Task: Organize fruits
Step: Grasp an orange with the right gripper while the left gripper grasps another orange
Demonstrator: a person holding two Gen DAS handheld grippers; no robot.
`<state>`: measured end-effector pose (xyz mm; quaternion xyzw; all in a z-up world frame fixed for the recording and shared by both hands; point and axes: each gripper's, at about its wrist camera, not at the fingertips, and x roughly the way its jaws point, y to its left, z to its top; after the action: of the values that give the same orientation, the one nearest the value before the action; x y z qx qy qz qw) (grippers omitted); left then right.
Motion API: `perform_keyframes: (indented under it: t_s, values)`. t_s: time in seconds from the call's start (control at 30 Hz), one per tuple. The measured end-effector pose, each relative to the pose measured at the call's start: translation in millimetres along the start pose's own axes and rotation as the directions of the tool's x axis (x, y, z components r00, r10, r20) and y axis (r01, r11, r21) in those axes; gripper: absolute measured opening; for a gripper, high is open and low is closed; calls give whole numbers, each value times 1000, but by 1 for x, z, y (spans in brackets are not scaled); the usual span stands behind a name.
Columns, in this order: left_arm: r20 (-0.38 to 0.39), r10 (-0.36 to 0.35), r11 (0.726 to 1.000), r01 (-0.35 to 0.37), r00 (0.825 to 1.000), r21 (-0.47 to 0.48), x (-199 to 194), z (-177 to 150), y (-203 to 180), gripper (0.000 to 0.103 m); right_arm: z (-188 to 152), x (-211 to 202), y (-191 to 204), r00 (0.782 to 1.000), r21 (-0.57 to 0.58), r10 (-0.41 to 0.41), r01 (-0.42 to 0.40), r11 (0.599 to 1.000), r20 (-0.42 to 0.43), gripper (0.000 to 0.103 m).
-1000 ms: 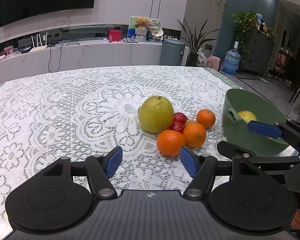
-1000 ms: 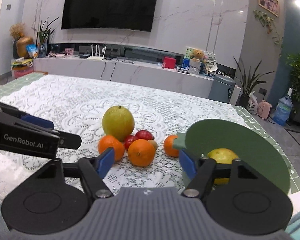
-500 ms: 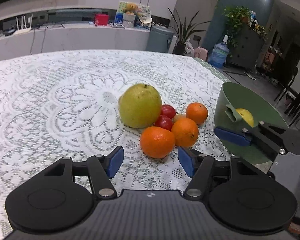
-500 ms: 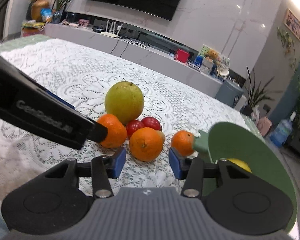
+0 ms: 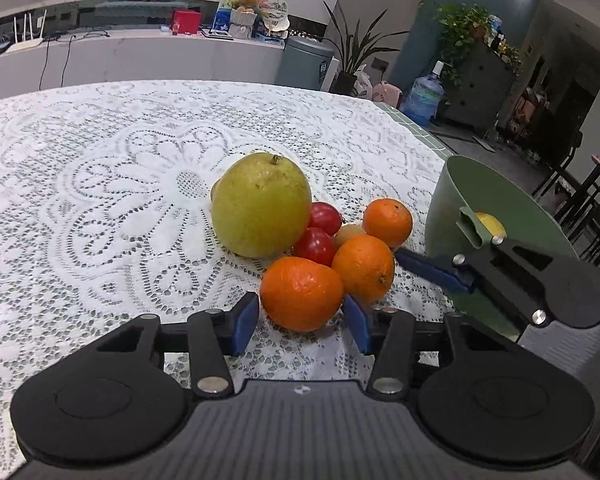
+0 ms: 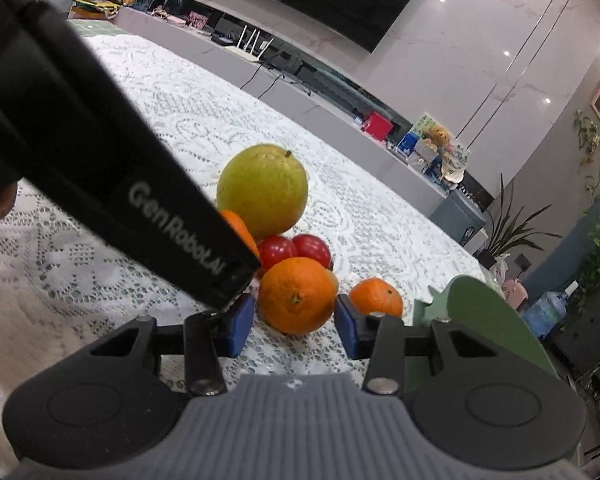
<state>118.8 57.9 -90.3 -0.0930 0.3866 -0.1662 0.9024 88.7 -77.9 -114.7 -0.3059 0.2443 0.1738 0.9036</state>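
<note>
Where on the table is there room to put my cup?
Free: the white lace tablecloth left of the big green pear, and behind it. Crowded: the fruit pile around the nearest orange, over to the green bowl.

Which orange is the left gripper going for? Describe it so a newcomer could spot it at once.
Start at the big yellow-green pear-like fruit on the lace tablecloth; a cluster of small fruit lies against its near right side. The target orange is the nearest of the cluster, between the left gripper fingers as they close. It is the squattest, with dimpled skin, left of the rounder orange.
</note>
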Motion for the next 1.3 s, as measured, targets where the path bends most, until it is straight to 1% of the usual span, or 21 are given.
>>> perform_keyframes:
  t_s: [0.23, 0.3, 0.5, 0.7, 0.8, 0.93, 1.07, 1.17, 1.2, 1.23, 1.3]
  values:
    - [6, -21, 1000, 21, 1000, -23, 6, 3, 3, 57, 0, 3, -1, 1000, -3, -3, 3, 1000, 11, 40]
    - [7, -27, 999, 27, 1000, -25, 6, 3, 4, 54, 0, 3, -1, 1000, -5, -3, 3, 1000, 12, 40]
    - [6, -29, 999, 30, 1000, -31, 4, 2, 4, 52, -4, 0, 2, 1000, 0, -2, 2, 1000, 11, 39]
    - [12, -8, 999, 8, 1000, -31, -2, 3, 5, 51, -2, -4, -4, 1000, 11, 19, -19, 1000, 19, 39]
    - [21, 16, 1000, -15, 1000, -26, -9, 4, 8, 51, -1, -9, -5, 999, 16, 29, -30, 999, 29, 38]
    - [31, 46, 999, -45, 998, -26, -18, 4, 9, 50, 2, -15, -7, 998, 30, 40, -41, 999, 45, 36]
    - [47, 56, 998, -55, 997, -23, -27, 4, 11, 50, 4, -24, -9, 997, 42, 44, -47, 998, 66, 34]
    - [54, 68, 998, -67, 996, -20, -33, 4, 10, 50, 2, -30, -8, 996, 50, 59, -62, 997, 65, 30]
    - [57, 72, 997, -71, 996, -22, -35, 3, 9, 50, 2, -33, -9, 995, 58, 65, -69, 996, 72, 19]
    - [58, 75, 997, -73, 996, -23, -37, 3, 8, 50, 3, -36, -10, 995, 61, 66, -71, 996, 81, 2]
    - [56, 78, 997, -77, 995, -21, -42, 1, 7, 50, 4, -42, -11, 993, 80, 92, -98, 992, 76, 0]
